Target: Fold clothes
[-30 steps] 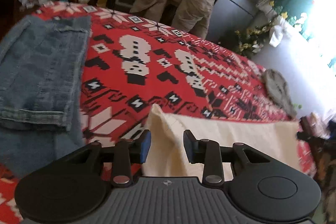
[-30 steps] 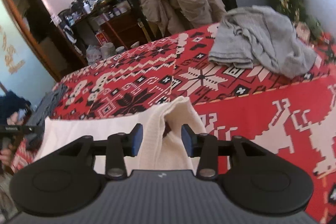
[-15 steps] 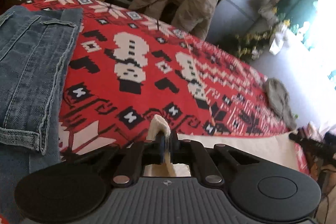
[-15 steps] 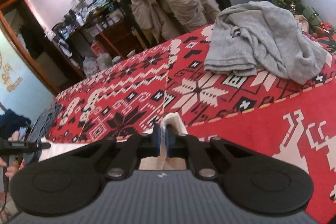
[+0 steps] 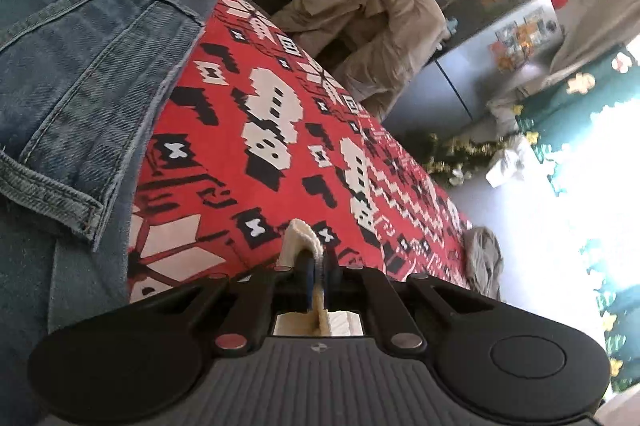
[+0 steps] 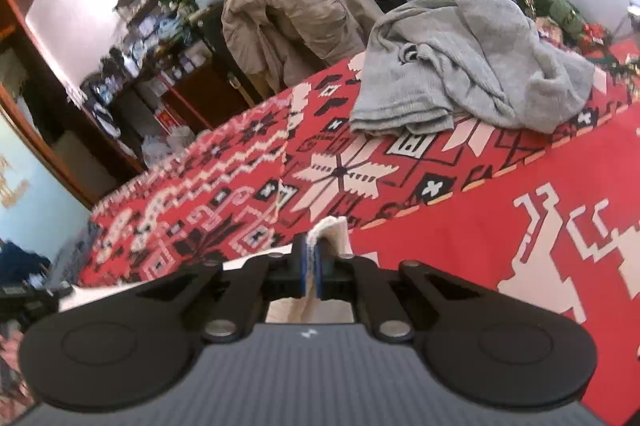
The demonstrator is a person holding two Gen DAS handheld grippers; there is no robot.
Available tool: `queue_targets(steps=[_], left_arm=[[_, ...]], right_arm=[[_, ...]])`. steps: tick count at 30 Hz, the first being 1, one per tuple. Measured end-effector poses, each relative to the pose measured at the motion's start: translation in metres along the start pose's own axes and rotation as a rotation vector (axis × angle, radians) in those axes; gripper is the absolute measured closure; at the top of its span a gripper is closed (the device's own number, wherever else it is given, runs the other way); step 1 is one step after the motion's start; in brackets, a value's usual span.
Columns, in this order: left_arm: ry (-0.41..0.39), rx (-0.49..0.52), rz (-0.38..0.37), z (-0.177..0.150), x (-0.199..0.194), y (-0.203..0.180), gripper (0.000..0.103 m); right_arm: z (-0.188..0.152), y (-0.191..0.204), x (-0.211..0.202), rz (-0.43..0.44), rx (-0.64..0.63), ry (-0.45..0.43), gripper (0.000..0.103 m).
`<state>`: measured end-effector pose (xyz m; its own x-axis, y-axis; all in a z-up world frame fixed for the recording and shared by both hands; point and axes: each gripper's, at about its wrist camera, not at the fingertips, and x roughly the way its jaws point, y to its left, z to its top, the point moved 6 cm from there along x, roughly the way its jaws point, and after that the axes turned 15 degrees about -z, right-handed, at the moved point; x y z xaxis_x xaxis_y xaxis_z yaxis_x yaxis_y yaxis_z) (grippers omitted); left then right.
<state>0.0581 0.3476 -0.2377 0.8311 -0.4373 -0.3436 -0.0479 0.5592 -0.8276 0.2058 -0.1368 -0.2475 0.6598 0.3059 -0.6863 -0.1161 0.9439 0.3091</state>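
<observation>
A cream knit garment [image 5: 301, 235] is pinched at one corner by my left gripper [image 5: 316, 266], which is shut on it; a small tuft sticks out above the fingertips. My right gripper [image 6: 311, 258] is shut on another corner of the same cream garment [image 6: 334, 231]. Most of the garment hangs below both grippers, hidden by their bodies. Both are held above a bed covered by a red patterned blanket [image 5: 280, 130].
Folded blue jeans [image 5: 76, 66] lie on the blanket at the left. A crumpled grey sweater [image 6: 472, 66] sits on the blanket [image 6: 500, 226] at the back right. A tan jacket [image 6: 288, 6] drapes over a chair behind the bed. Shelves and clutter line the wall.
Both grippers went from open around the cream garment to shut on its corners. They then lifted, so less cream cloth shows in front of them.
</observation>
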Motion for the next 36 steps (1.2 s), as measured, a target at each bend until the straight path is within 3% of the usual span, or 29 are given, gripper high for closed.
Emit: queue_targets(steps=[5,7,9,13,16,23,26,29,32,36], left_arm=[[0.032,0.021,0.014,-0.003,-0.002,-0.008,0.087],[0.050,0.043,0.029,-0.006,0.000,-0.009,0.089],[0.041,0.077,0.049,-0.007,0.002,-0.011,0.099],[-0.010,0.123,0.069,0.001,0.002,-0.014,0.099],[0.012,0.142,0.109,0.001,0.010,-0.006,0.099],[0.028,0.122,0.115,-0.004,0.003,0.002,0.095],[0.040,0.206,0.156,-0.006,-0.006,-0.014,0.090],[0.068,0.353,0.175,-0.013,-0.012,-0.039,0.086],[0.088,0.455,0.157,-0.021,-0.008,-0.064,0.086],[0.129,0.542,0.117,-0.037,0.023,-0.088,0.086]], right_arm=[[0.002,0.004,-0.003,0.010,0.007,-0.002,0.098],[0.002,0.006,-0.005,0.015,0.007,-0.007,0.098],[0.002,0.006,-0.006,0.019,0.012,-0.007,0.098],[0.004,0.007,-0.011,0.016,0.000,-0.026,0.099],[0.004,0.006,-0.008,0.006,-0.008,-0.019,0.099],[-0.001,-0.004,-0.002,0.016,0.027,0.011,0.096],[0.001,-0.008,-0.015,0.009,0.047,-0.013,0.087],[0.003,-0.009,-0.037,-0.044,0.003,-0.077,0.086],[0.002,0.005,-0.058,-0.086,-0.131,-0.130,0.090],[-0.009,0.052,-0.057,-0.063,-0.308,-0.136,0.091]])
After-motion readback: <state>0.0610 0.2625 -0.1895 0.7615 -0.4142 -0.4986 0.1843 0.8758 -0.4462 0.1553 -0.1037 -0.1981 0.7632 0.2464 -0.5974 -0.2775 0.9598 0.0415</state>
